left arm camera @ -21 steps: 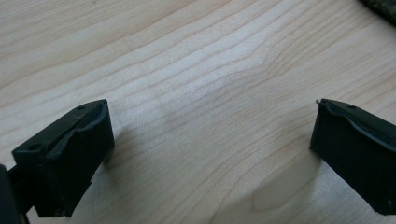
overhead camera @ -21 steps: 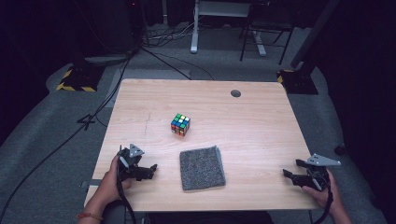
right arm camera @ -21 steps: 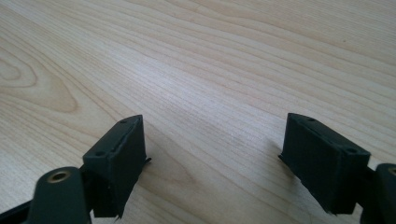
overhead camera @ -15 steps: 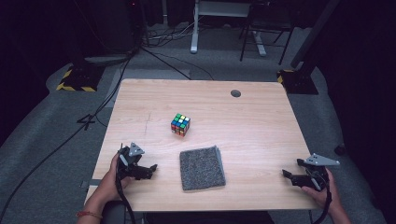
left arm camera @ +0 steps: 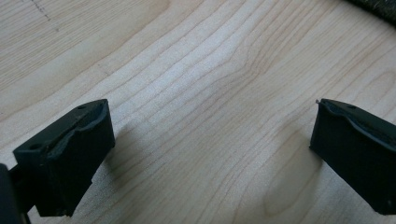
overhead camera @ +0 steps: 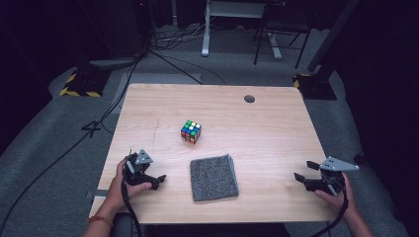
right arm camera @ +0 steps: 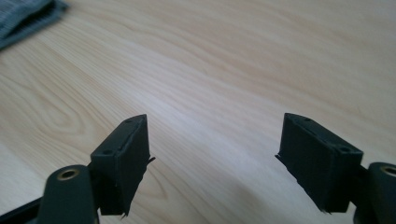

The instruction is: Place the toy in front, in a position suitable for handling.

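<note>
jaws wide apart on both the left gripper point(overhead camera: 159, 178) and right gripper point(overhead camera: 303, 171), blocky matte black, fuzzy grey cloth point(overhead camera: 214, 177) square between them, glossy colourful cube point(overhead camera: 190, 132) on pale woodgrain table point(overhead camera: 276, 128)

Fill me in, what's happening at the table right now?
Nothing is being handled yet. A person holds the left gripper and the right gripper at the near corners of the wooden table, both with jaws open and empty over bare wood. A scrambled puzzle cube sits near the middle, and a folded grey cloth lies flat just in front of it, between the two grippers. Neither thing is touched.
</note>
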A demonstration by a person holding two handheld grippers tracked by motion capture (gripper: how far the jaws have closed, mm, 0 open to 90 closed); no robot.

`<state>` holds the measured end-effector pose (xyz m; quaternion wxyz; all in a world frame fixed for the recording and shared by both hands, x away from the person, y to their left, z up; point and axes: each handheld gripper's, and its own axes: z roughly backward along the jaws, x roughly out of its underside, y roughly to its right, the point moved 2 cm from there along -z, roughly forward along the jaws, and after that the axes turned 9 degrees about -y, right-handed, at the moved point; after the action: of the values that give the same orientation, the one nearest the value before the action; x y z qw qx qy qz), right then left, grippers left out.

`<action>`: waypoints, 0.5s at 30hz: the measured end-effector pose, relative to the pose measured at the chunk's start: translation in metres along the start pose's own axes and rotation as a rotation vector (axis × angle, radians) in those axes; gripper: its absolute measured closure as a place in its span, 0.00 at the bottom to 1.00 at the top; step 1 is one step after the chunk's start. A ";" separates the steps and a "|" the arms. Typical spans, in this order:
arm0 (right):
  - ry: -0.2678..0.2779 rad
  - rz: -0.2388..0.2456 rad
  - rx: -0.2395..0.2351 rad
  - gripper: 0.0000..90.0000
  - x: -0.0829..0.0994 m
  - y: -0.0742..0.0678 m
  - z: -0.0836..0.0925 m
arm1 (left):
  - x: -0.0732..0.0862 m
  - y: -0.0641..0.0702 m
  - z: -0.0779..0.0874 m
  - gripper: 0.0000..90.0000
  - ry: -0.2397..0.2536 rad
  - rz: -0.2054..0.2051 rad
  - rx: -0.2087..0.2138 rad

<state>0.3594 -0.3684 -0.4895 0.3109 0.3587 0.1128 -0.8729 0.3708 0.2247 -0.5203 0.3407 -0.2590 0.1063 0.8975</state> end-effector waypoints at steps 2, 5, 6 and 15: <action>0.017 0.047 -0.034 0.28 -0.015 -0.009 0.000 | 0.000 0.000 0.000 0.00 0.000 -0.001 0.000; 0.012 0.143 -0.058 0.30 -0.041 -0.029 -0.007 | 0.000 0.000 0.000 0.00 -0.004 -0.003 0.009; 0.019 0.182 -0.085 0.32 -0.053 -0.039 -0.012 | -0.001 0.000 0.000 0.00 -0.005 -0.001 0.007; 0.022 0.359 -0.258 0.34 -0.111 -0.111 -0.065 | -0.002 0.002 -0.001 0.00 -0.004 0.023 -0.011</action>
<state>0.3870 -0.2034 -0.4619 0.5032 0.3399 0.1615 -0.7779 0.3714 0.2212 -0.5202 0.3292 -0.2578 0.1037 0.9024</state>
